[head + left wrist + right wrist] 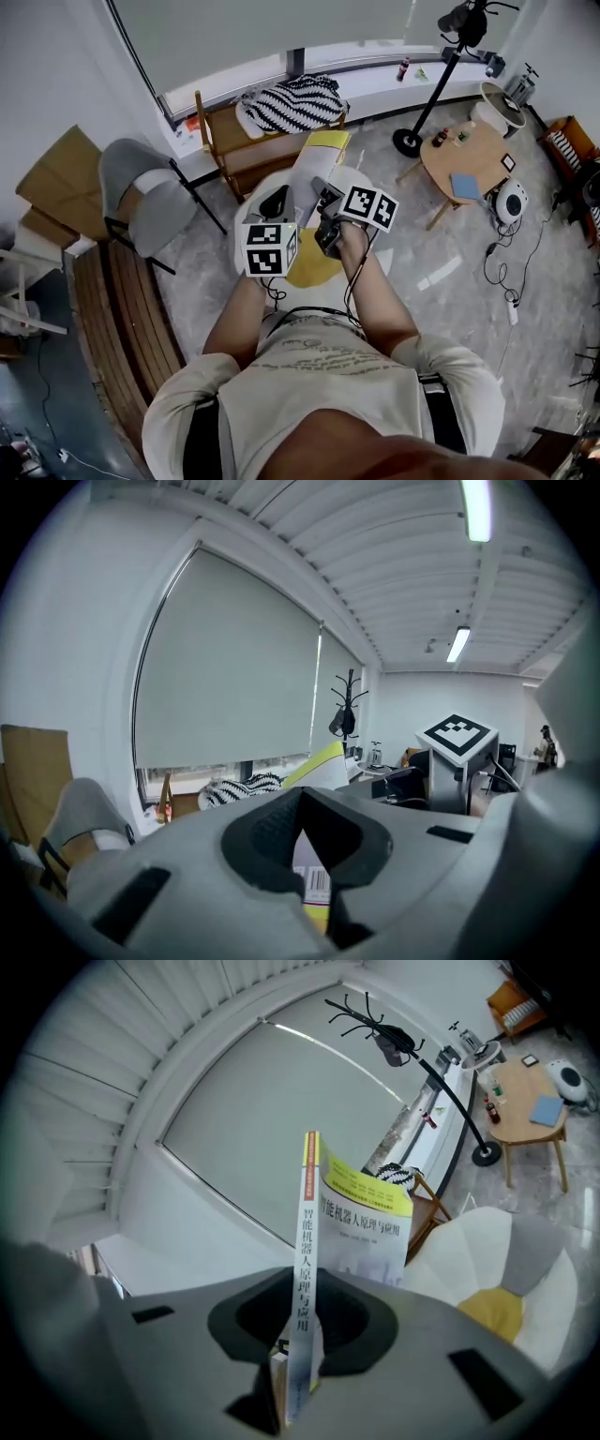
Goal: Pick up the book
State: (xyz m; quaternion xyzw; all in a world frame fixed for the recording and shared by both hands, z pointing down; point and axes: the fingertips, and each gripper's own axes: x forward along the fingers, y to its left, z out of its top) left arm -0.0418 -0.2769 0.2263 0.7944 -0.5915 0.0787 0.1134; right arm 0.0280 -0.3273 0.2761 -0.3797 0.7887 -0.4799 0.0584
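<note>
The book (322, 152) has a white cover with a yellow band on top and is held up in the air in front of the person. Both grippers grip its near end. My left gripper (278, 201) is shut on the back cover, and the barcode (316, 881) shows between its jaws. My right gripper (325, 201) is shut on the spine side. In the right gripper view the spine (305, 1260) stands upright between the jaws, with the front cover (367, 1227) fanned off to the right. The book's far end (323, 764) sticks out beyond the left gripper's jaws.
A white armchair with a yellow cushion (314, 269) stands below the grippers. Behind it is a wooden rack with a striped cloth (291, 101). A grey chair (141, 192) stands left, a wooden bench (131, 319) near left, and a round wooden table (469, 155) and a black stand (412, 141) right.
</note>
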